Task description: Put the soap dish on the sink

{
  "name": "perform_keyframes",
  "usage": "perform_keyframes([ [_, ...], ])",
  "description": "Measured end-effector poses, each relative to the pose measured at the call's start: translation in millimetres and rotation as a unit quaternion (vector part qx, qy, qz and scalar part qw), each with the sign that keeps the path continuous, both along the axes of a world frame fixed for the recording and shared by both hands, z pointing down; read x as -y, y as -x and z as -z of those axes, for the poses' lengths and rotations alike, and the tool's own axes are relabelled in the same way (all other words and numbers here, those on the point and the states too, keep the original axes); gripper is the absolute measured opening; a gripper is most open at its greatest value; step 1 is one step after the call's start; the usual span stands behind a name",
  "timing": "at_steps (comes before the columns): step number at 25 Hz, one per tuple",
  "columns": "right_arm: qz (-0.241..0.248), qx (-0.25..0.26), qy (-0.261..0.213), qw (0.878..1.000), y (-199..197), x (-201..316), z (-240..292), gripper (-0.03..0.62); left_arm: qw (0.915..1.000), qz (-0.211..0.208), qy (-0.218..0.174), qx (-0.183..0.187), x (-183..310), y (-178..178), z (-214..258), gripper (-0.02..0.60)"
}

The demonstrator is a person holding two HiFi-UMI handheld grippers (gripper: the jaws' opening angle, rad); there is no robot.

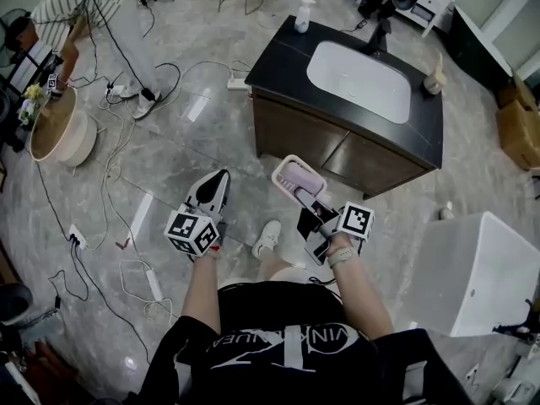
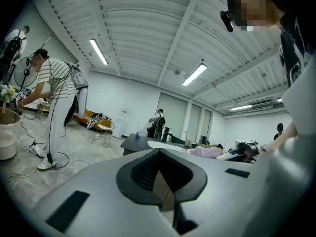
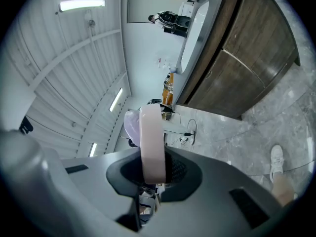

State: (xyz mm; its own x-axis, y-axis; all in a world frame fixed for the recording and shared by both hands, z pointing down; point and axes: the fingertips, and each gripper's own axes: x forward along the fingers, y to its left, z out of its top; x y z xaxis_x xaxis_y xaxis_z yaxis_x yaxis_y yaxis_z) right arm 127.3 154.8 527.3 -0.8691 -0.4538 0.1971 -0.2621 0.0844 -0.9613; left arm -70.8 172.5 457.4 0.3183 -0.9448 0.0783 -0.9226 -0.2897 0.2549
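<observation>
The soap dish [image 1: 299, 178], a pale pink tray with a white rim, hangs edge-on over the floor with my right gripper [image 1: 309, 207] shut on its near edge. In the right gripper view the dish [image 3: 152, 142] stands upright between the pads. It also shows as the pink dish [image 2: 207, 152] in the left gripper view. The sink [image 1: 359, 80], a white basin in a black countertop [image 1: 283, 57] on a brown cabinet, stands ahead of the dish. My left gripper [image 1: 219, 180] is held to the left of the dish, shut and holding nothing, and its jaws meet in the left gripper view [image 2: 160, 177].
On the countertop stand a pump bottle [image 1: 303, 15], a dark faucet [image 1: 377, 36] and a small bottle [image 1: 434, 78]. Cables and power strips [image 1: 154, 283] lie across the floor at left. A person in a striped shirt [image 1: 89, 7] bends over a round tub [image 1: 59, 129]. A white box [image 1: 481, 272] stands at right.
</observation>
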Motion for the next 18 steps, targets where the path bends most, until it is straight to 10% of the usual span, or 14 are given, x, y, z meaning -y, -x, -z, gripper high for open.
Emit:
perform_keyframes([
  [18, -0.008, 0.000, 0.017, 1.000, 54.2, 131.7, -1.4, 0.055, 0.9995, -0.028, 0.006, -0.014, 148.0, 41.9, -0.7, 0.015],
])
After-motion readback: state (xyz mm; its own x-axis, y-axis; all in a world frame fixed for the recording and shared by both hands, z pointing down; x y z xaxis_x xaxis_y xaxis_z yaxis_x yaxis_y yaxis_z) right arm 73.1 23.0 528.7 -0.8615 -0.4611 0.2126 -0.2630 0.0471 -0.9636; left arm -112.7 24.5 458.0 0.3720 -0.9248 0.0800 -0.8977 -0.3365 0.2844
